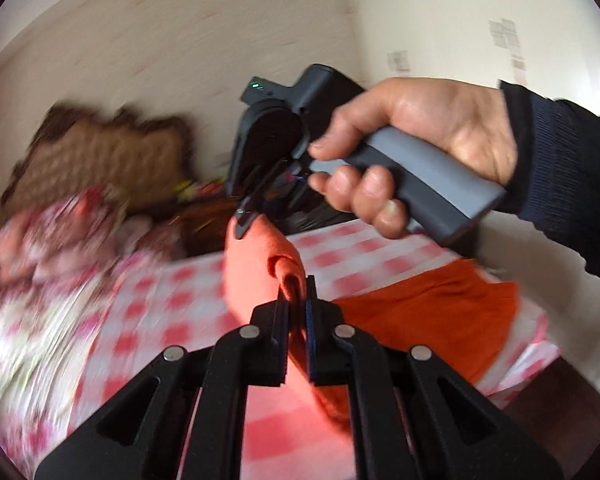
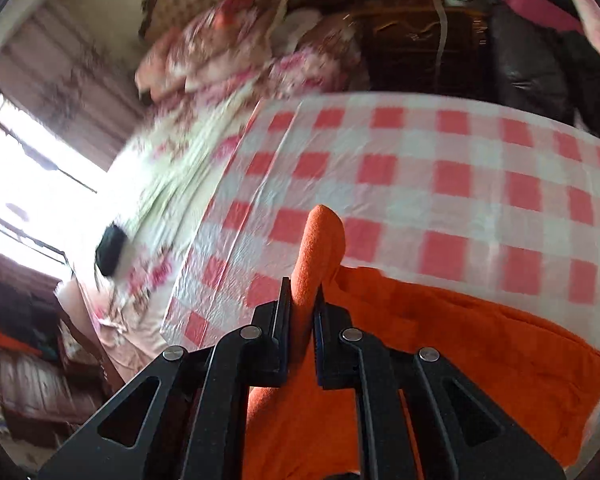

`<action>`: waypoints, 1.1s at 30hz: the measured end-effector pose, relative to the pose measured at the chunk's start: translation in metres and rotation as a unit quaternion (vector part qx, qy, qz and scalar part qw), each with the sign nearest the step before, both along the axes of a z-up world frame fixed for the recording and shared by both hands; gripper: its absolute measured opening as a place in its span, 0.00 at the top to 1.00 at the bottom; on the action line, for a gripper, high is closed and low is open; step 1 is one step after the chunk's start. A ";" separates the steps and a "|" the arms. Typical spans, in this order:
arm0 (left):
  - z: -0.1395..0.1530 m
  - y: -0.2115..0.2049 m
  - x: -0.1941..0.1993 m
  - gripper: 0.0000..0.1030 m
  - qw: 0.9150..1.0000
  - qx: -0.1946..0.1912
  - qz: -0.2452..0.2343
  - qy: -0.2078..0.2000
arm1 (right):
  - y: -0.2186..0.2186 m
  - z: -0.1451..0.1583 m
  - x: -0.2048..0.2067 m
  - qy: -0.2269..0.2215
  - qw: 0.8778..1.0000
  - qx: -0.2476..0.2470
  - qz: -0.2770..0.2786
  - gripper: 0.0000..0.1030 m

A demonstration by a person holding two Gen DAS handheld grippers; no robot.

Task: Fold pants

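- Closest to me, my left gripper (image 1: 298, 300) is clamped narrow on a bunched fold of the orange pants (image 1: 420, 320); the cloth runs up between its pads and on to the other tool.
- My right gripper (image 2: 303, 308) is likewise pinched tight on the pants, with a rounded tuft of orange sticking out past its tips. No earlier view lets me say more than that it holds now.
- From the left camera, the right hand (image 1: 412, 148) carries its grey handle above and just beyond my left claw, and that tool's tips bite the same raised edge of fabric. The two grips sit near each other on one lifted edge, the right a little farther out.
- The rest of the pants trails down and away to the right of both claws, lying on the red-checked sheet (image 2: 440, 168) of the bed. I judge the garment's long axis runs from the held edge toward that right-hand side, so the coming fold should carry the lifted edge across in that direction.
- Neither hand is clearly nearer the loose end; both hold the same end, so they would have to travel together.
- Farther off lies a heap of floral bedding (image 2: 228, 48), blurred, and beyond it a dark wooden cabinet (image 2: 416, 40).
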State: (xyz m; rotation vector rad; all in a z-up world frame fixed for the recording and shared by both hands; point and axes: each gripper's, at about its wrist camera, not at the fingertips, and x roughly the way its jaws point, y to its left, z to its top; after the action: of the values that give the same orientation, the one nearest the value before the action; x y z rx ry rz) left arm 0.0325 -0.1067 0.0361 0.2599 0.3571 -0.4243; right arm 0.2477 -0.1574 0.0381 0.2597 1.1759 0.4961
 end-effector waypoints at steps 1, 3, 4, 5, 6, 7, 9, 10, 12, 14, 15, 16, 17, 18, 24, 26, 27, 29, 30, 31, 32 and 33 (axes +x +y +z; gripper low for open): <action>0.000 -0.023 -0.004 0.94 1.000 0.008 -0.024 -0.006 | -0.023 0.003 -0.003 -0.002 1.000 0.006 -0.013 0.91; -0.007 -0.067 -0.011 0.94 0.998 0.031 -0.061 -0.015 | -0.071 0.001 -0.011 -0.003 0.999 0.020 -0.038 0.91; -0.015 -0.090 -0.015 0.94 0.996 0.044 -0.079 -0.017 | -0.101 -0.004 -0.017 -0.001 0.998 0.029 -0.057 0.91; -0.023 -0.109 -0.020 0.94 0.994 0.057 -0.093 -0.019 | -0.130 -0.012 -0.022 0.004 0.997 0.036 -0.075 0.91; -0.036 -0.133 -0.025 0.94 0.991 0.077 -0.108 -0.023 | -0.154 -0.022 -0.027 0.008 0.995 0.043 -0.086 0.91; -0.049 -0.153 -0.030 0.94 0.988 0.095 -0.119 -0.025 | -0.181 -0.037 -0.031 0.015 0.994 0.052 -0.097 0.91; -0.081 -0.190 -0.034 0.94 0.982 0.134 -0.135 -0.016 | -0.218 -0.073 -0.036 0.035 0.991 0.052 -0.116 0.91; -0.101 -0.203 -0.031 0.94 0.977 0.156 -0.142 -0.009 | -0.238 -0.097 -0.037 0.047 0.990 0.055 -0.120 0.91; -0.136 -0.226 -0.033 0.94 0.969 0.198 -0.151 0.006 | -0.261 -0.145 -0.037 0.084 0.987 0.043 -0.128 0.87; -0.153 -0.235 -0.034 0.94 0.963 0.221 -0.152 0.008 | -0.272 -0.168 -0.040 0.097 0.986 0.037 -0.128 0.78; -0.158 -0.240 -0.037 0.94 0.960 0.233 -0.152 -0.001 | -0.275 -0.174 -0.042 0.095 0.987 0.052 -0.122 0.77; -0.161 -0.243 -0.038 0.94 0.959 0.241 -0.151 -0.008 | -0.276 -0.173 -0.042 0.087 0.988 0.058 -0.119 0.76; -0.162 -0.246 -0.038 0.94 0.957 0.249 -0.148 -0.011 | -0.276 -0.171 -0.042 0.079 0.989 0.060 -0.114 0.75; -0.164 -0.248 -0.036 0.94 0.957 0.253 -0.144 -0.013 | -0.274 -0.169 -0.041 0.072 0.990 0.059 -0.110 0.75; -0.136 -0.276 -0.039 0.94 0.955 0.263 -0.129 -0.057 | -0.266 -0.123 -0.042 0.015 0.996 0.041 -0.076 0.94; -0.132 -0.289 -0.037 0.94 0.954 0.264 -0.135 -0.054 | -0.273 -0.110 -0.041 0.004 0.996 0.037 -0.078 0.94; -0.132 -0.291 -0.036 0.94 0.953 0.266 -0.137 -0.056 | -0.277 -0.108 -0.041 0.002 0.996 0.030 -0.079 0.94; -0.132 -0.298 -0.036 0.94 0.951 0.267 -0.143 -0.056 | -0.284 -0.107 -0.043 -0.001 0.997 0.019 -0.081 0.94; -0.133 -0.303 -0.037 0.94 0.951 0.267 -0.145 -0.055 | -0.289 -0.108 -0.045 -0.004 0.997 0.017 -0.082 0.94; -0.135 -0.307 -0.036 0.94 0.950 0.268 -0.149 -0.053 | -0.293 -0.109 -0.046 -0.006 0.996 0.014 -0.083 0.94; -0.138 -0.307 -0.034 0.94 0.949 0.271 -0.151 -0.050 | -0.298 -0.110 -0.047 -0.007 0.996 0.009 -0.085 0.94; -0.145 -0.312 -0.034 0.94 0.948 0.276 -0.155 -0.045 | -0.299 -0.114 -0.047 -0.006 0.996 0.004 -0.087 0.94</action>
State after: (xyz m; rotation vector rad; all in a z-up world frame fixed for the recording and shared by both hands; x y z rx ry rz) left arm -0.0017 -0.4184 -0.1093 0.8889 0.3416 -0.6144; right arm 0.2008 -0.4568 -0.0762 0.3620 1.1290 0.3494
